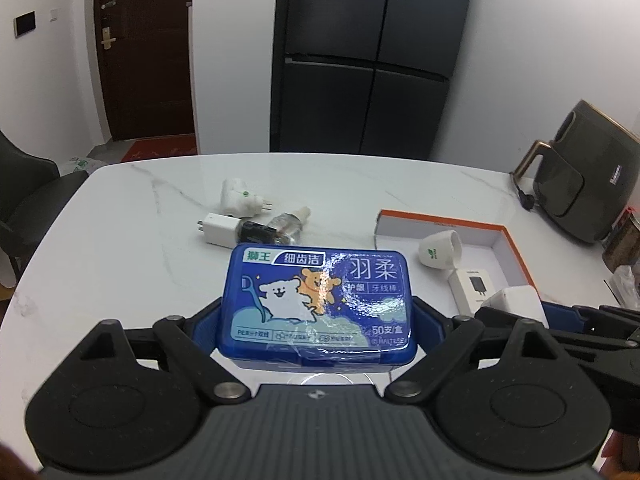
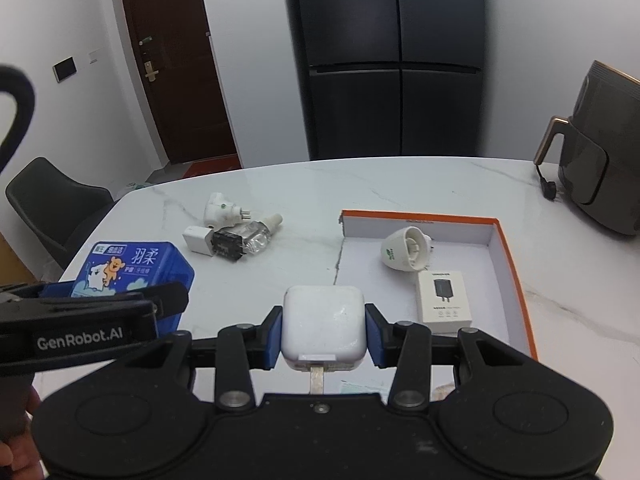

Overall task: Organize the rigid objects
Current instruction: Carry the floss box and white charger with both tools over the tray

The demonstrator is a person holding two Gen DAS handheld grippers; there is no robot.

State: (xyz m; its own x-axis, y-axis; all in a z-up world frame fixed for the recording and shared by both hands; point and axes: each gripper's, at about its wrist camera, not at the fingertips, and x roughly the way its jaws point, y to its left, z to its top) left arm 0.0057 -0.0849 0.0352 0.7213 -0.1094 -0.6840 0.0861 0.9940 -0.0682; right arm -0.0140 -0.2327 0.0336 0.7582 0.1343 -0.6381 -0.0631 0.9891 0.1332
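My left gripper (image 1: 316, 320) is shut on a blue dental-floss box (image 1: 318, 300) with a cartoon bear, held above the white marble table (image 1: 120, 260). The floss box also shows in the right wrist view (image 2: 132, 272), with the left gripper (image 2: 120, 304) around it. My right gripper (image 2: 324, 332) is shut on a white charger block (image 2: 324, 324), metal prong toward the camera, left of the orange-rimmed white tray (image 2: 516, 280). The tray holds a white cup-shaped plug (image 2: 404, 254) and a small white charger carton (image 2: 444, 296).
A loose pile lies mid-table: a white plug adapter (image 2: 218, 210), a small white charger (image 2: 198, 240), a black block (image 2: 226, 246) and a clear bottle (image 2: 262, 236). A dark air fryer (image 2: 600, 152) stands at the right. A dark chair (image 2: 52, 200) sits at the left edge.
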